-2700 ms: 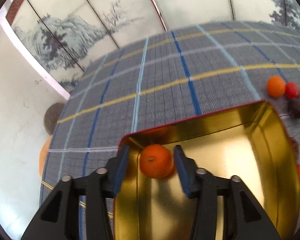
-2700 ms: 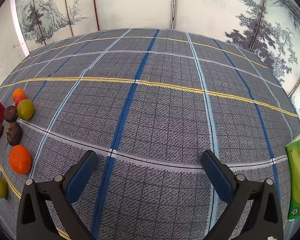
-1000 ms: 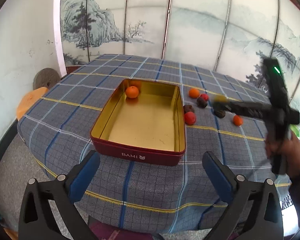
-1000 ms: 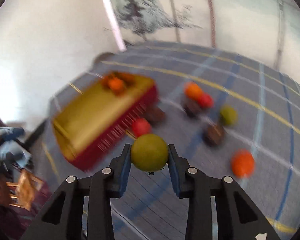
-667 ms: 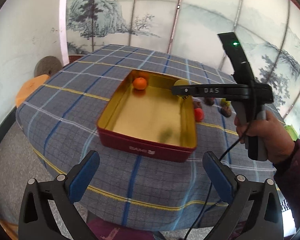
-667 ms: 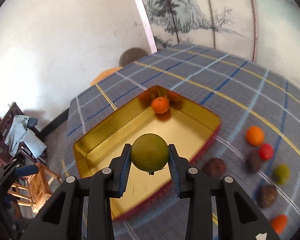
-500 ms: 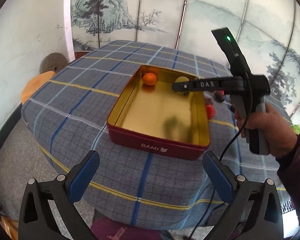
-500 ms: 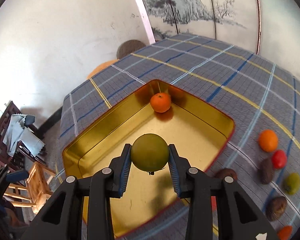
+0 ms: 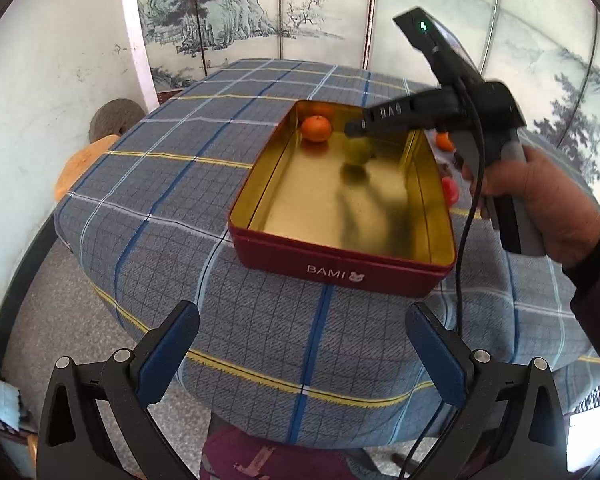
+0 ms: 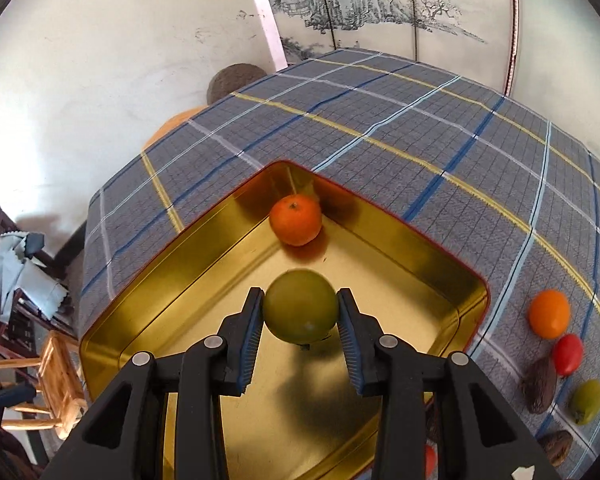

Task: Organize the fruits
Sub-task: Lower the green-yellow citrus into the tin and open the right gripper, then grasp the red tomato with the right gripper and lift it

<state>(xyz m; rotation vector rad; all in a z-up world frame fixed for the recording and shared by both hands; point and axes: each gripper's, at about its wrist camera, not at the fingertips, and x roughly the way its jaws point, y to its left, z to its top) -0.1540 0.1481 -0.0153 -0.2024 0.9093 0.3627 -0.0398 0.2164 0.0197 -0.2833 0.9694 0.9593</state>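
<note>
A red tin with a gold inside [image 9: 340, 272] stands on the plaid tablecloth, and one orange [image 9: 317, 128] lies in its far corner. My right gripper [image 10: 300, 300] is shut on a round green fruit [image 10: 300, 306] and holds it just above the tin's floor [image 10: 140, 300], a short way from the orange [image 10: 296, 220]. In the left wrist view the right gripper [image 9: 352, 128] reaches in over the tin's far right side, with the green fruit [image 9: 358, 151] blurred under its tip. My left gripper [image 9: 300, 344] stands open and empty, off the table's near edge.
On the cloth to the right of the tin lie an orange [image 10: 549, 314], a red fruit [image 10: 567, 354], a green fruit [image 10: 588, 400] and dark brown fruits [image 10: 540, 384]. A person's hand [image 9: 540, 200] holds the right gripper. A wooden chair [image 10: 56, 380] stands beside the table.
The right gripper has carried the green fruit from over the loose fruits to inside the tin and sunk lower. The left gripper has dipped slightly toward the table and stayed open.
</note>
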